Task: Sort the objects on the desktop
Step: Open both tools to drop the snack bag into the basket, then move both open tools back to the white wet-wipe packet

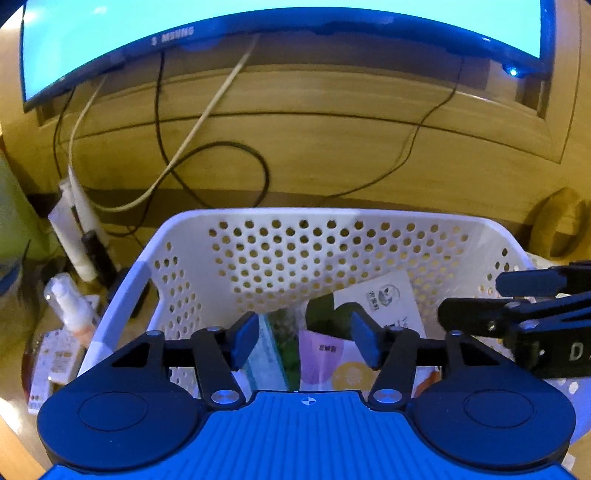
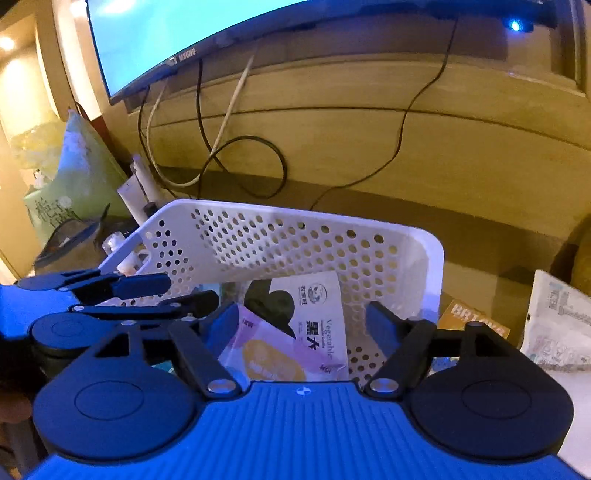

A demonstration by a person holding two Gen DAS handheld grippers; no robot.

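Note:
A white perforated basket [image 1: 280, 254] [image 2: 280, 236] stands on the desk below the monitor. Inside lie a white and black packet [image 1: 388, 299] [image 2: 314, 306], a purple and yellow packet [image 1: 328, 362] [image 2: 266, 350] and a green packet [image 1: 273, 350]. My left gripper [image 1: 304, 341] hovers over the basket's near side, open, with nothing pressed between its pads. My right gripper [image 2: 304, 330] is likewise open above the packets. The right gripper's fingers [image 1: 517, 299] reach in from the right of the left wrist view. The left gripper's fingers [image 2: 122, 291] show at the left of the right wrist view.
A monitor [image 1: 258, 22] hangs over the wooden back panel, with cables [image 1: 221, 162] looping down. Left of the basket lie white tubes [image 1: 74, 229], a small bottle [image 1: 70, 302] and a green bag [image 2: 74, 173]. Right of it sit an orange box [image 2: 469, 317] and a white pouch [image 2: 557, 325].

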